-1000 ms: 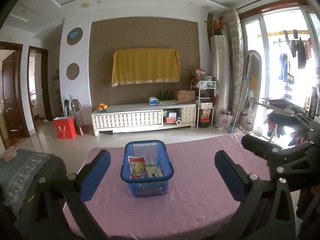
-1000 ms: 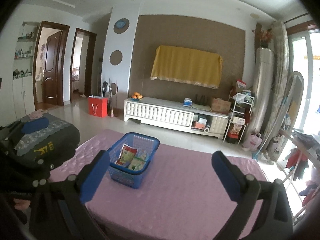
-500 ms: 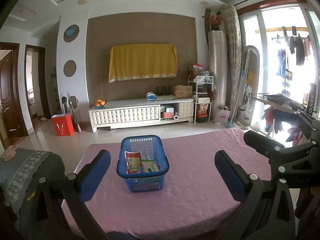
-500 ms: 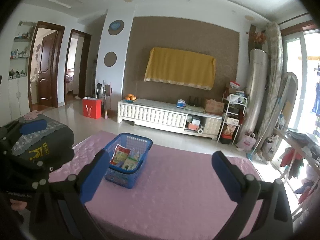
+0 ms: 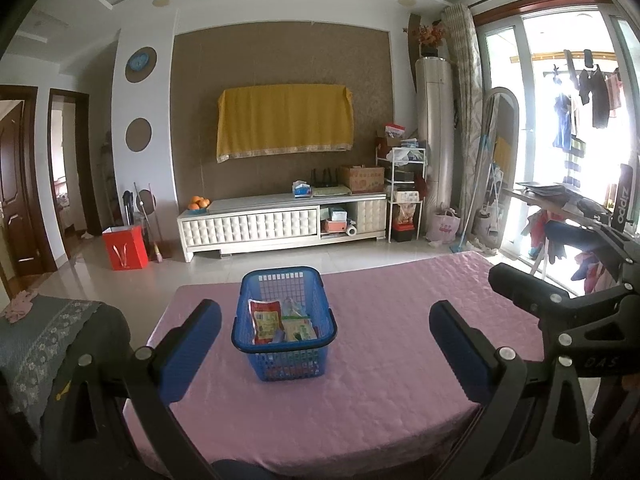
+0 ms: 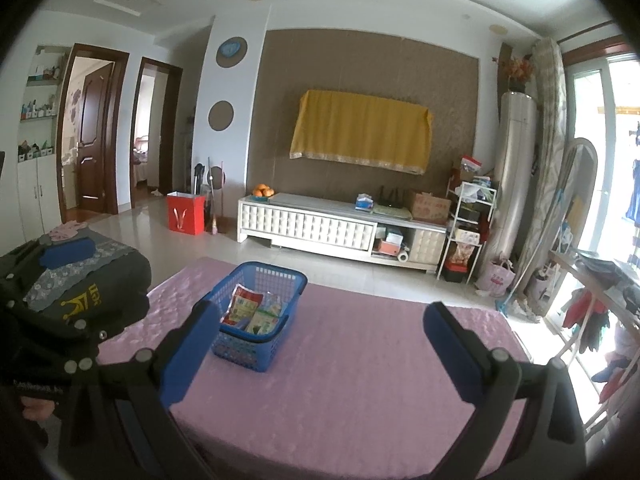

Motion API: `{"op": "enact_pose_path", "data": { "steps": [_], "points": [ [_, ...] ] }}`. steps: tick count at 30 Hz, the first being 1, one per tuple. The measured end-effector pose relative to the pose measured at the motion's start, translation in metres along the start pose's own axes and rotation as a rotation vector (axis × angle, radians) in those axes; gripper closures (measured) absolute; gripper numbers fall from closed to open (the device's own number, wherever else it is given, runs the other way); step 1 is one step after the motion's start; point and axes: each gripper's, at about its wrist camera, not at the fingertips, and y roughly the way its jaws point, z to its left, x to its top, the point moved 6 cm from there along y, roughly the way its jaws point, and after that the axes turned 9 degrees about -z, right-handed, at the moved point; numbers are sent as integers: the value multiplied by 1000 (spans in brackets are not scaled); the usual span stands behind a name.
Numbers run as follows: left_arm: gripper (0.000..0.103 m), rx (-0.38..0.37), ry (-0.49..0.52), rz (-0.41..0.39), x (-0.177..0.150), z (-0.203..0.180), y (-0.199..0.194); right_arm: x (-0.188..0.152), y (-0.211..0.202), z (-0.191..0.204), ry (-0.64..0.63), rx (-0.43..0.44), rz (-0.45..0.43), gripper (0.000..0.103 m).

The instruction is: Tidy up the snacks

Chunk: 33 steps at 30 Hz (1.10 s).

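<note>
**Blue basket of soft packets sat untouched between two spread grippers**

Plastic mesh formed the blue basket [image 5: 285, 322], which stood on the pink-clothed counter [image 5: 400, 360], at about 12 o'clock from the left hand-held gripper [image 5: 326, 330] and near 10 o'clock from the right hand-held gripper [image 6: 320, 334]. Both had their jaws spread wide and held nothing, well short of the basket. Inside lay the snack packets: a red-and-yellow pouch [image 5: 264, 320] leaning against the left wall, and a green-and-white pack [image 5: 300, 328] beside it.

The pouches looked light, soft and crinkly, likely slick under the pads and easy to crush; a pinch on a sealed top edge seemed safest. The basket itself appeared stiff and light, best taken by its rim, and might slide on the glossy cloth if nudged.
</note>
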Motion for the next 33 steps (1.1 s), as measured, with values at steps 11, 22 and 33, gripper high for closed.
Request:
{"op": "enact_pose_path", "data": {
  "steps": [11, 22, 33],
  "points": [
    [0, -8, -4, 2, 1, 6, -2, 3, -4, 2, 3, 3, 2, 0],
    [0, -12, -8, 8, 2, 8, -1, 6, -7, 4, 2, -1, 5, 0],
    [0, -9, 3, 4, 1, 9, -3, 8, -8, 3, 5, 0, 8, 0]
  ]
}}
